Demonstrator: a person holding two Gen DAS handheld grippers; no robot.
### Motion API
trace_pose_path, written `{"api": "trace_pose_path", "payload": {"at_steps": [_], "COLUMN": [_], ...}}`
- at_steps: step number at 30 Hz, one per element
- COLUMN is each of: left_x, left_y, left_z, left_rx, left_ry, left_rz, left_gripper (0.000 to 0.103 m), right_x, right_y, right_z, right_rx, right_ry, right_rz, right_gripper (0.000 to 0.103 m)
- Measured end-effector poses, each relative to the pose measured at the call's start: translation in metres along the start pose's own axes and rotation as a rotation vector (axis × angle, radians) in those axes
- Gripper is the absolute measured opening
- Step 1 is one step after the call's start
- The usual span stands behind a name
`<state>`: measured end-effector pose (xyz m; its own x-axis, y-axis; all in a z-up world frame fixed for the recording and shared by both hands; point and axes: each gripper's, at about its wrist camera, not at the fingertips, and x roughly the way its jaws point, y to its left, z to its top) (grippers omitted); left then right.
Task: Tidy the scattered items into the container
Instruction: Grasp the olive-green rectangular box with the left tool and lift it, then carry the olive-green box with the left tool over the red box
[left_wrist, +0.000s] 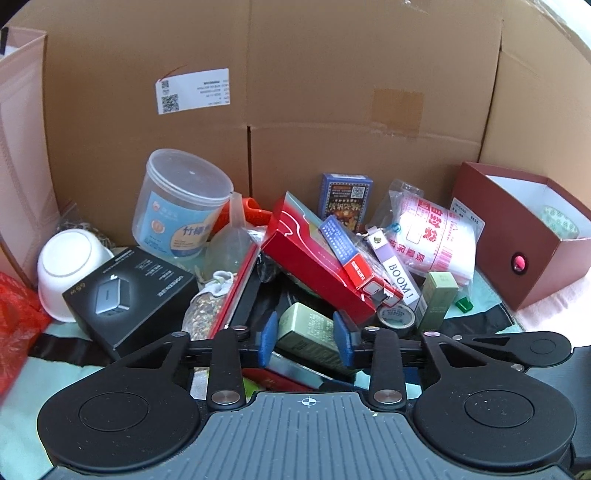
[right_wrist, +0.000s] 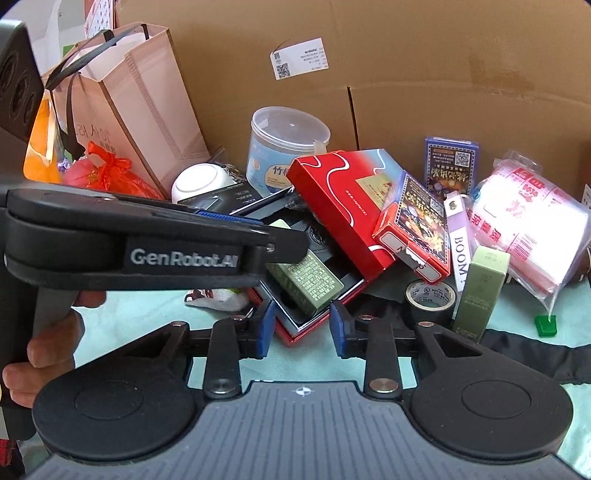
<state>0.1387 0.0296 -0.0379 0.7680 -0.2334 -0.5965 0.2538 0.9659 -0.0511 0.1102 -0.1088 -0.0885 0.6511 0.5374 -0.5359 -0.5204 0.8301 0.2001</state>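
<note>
A pile of items lies on a pale green cloth. My left gripper (left_wrist: 306, 343) has its blue pads on either side of a small olive-green box (left_wrist: 314, 334) that lies in an open red-edged tray; whether they press on it I cannot tell. It shows from the side in the right wrist view (right_wrist: 284, 240), over the same green box (right_wrist: 304, 282). My right gripper (right_wrist: 302, 330) is open and empty, just in front of the tray's near corner (right_wrist: 295, 338). An open maroon box (left_wrist: 524, 236) stands at the right.
A red lid (right_wrist: 343, 199), card packs (right_wrist: 417, 230), a tape roll (right_wrist: 430, 299), a tall green box (right_wrist: 480, 291), a clear tub (left_wrist: 181, 203), a white bowl (left_wrist: 68, 266), a black charger box (left_wrist: 129, 295). A cardboard wall (left_wrist: 332, 92) stands behind. A pink paper bag (right_wrist: 140, 103) stands at left.
</note>
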Motion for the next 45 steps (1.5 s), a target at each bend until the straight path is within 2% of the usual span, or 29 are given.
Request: {"api": "trace_pose_path", "payload": {"at_steps": [4,6,13,17,23,24,25,34,38,42,45], "left_x": [-0.007,-0.01,-0.02,-0.03,-0.036,-0.036,-0.037,-0.04,-0.038,-0.038,-0.037], "left_y": [-0.002,-0.004,-0.016,-0.027,-0.053,-0.058,-0.063,-0.094,-0.095,-0.094,-0.091], "left_z": [-0.001,-0.002,-0.005,-0.013,-0.038,-0.042,-0.047,-0.08,-0.087,-0.086,-0.083], "left_rx": [-0.006,-0.01,-0.016,-0.029,-0.032,-0.036,-0.039,-0.061,-0.064,-0.06,-0.066], "left_ry": [-0.003,-0.001,0.002,0.009,0.065,0.078,0.091,0.166,0.185,0.179,0.175], "left_rz": [-0.005,-0.017,-0.025,-0.058,-0.109,-0.12,-0.131,-0.185,-0.174,-0.142,-0.145], "left_gripper": [0.04,0.032,0.032,0.032,0.032,0.033,0.04,0.044,0.05,0.061,0.063], "right_x": [-0.007,-0.011,-0.03,-0.049,-0.08,-0.085,-0.091,-0.123,-0.125,-0.123,-0.122], "right_y": [0.001,0.0,0.0,-0.003,-0.01,-0.011,-0.013,-0.028,-0.03,-0.034,-0.036], "right_z": [0.001,0.002,0.002,-0.004,-0.026,-0.031,-0.037,-0.073,-0.08,-0.081,-0.078], "right_rx": [-0.009,-0.01,-0.043,-0.037,-0.041,-0.041,-0.038,-0.013,-0.012,0.0,0.001], "right_ry": [-0.008,-0.02,-0.039,-0.031,0.007,0.018,0.027,0.078,0.095,0.09,0.08], "right_rz": [-0.008,-0.023,-0.046,-0.049,-0.074,-0.081,-0.088,-0.113,-0.101,-0.091,-0.088], "right_gripper": [0.03,0.03,0.03,0.03,0.03,0.03,0.03,0.03,0.031,0.031,0.031]}}
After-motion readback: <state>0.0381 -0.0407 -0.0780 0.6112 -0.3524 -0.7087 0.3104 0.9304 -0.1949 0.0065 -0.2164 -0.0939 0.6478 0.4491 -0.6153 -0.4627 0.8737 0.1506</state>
